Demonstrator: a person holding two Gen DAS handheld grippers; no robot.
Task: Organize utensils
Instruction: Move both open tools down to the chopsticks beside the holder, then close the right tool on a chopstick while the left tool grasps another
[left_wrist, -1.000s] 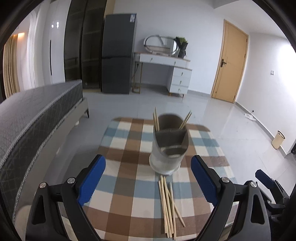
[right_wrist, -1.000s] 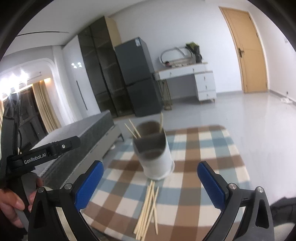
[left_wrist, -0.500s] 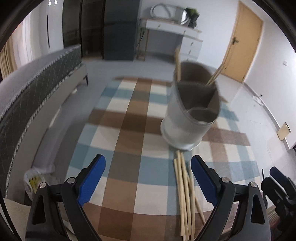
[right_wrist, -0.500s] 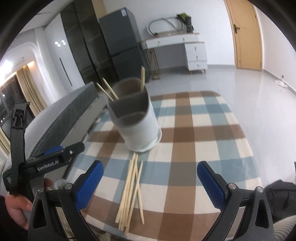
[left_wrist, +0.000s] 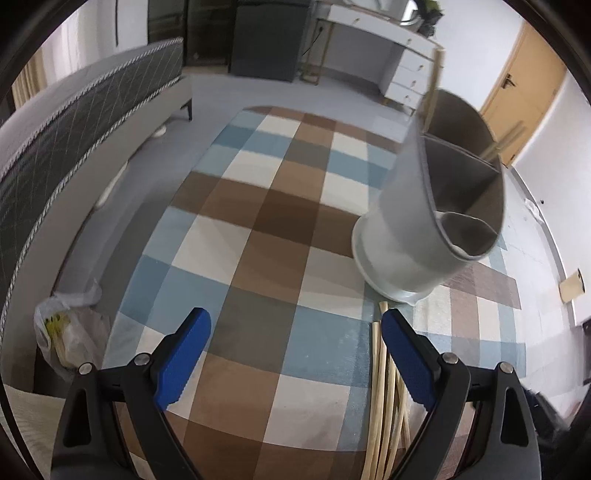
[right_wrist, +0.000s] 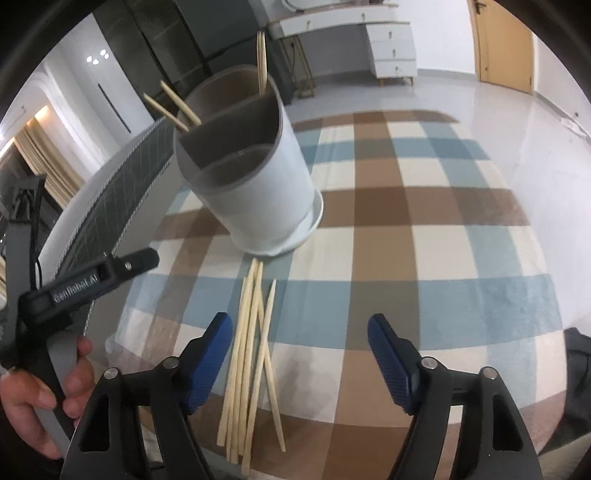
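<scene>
Both fingers spread and empty, loose chopsticks (right_wrist: 251, 350) on desk (right_wrist: 424, 251) at six o'clock of holder (right_wrist: 255, 177); risk of scattering or pinching several together.

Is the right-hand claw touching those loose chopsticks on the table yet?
Cannot tell. In the right wrist view the open right gripper overlaps the chopsticks, but any height gap is hidden.

Over the last second both grippers dropped toward the checked tablecloth (left_wrist: 280, 229) and moved closer to the utensil holder (right_wrist: 255, 192). The left gripper (left_wrist: 295, 354) shifted leftward, putting the loose chopsticks (right_wrist: 251, 354) beneath its right finger, while the right gripper (right_wrist: 299, 354) came down over them.
</scene>
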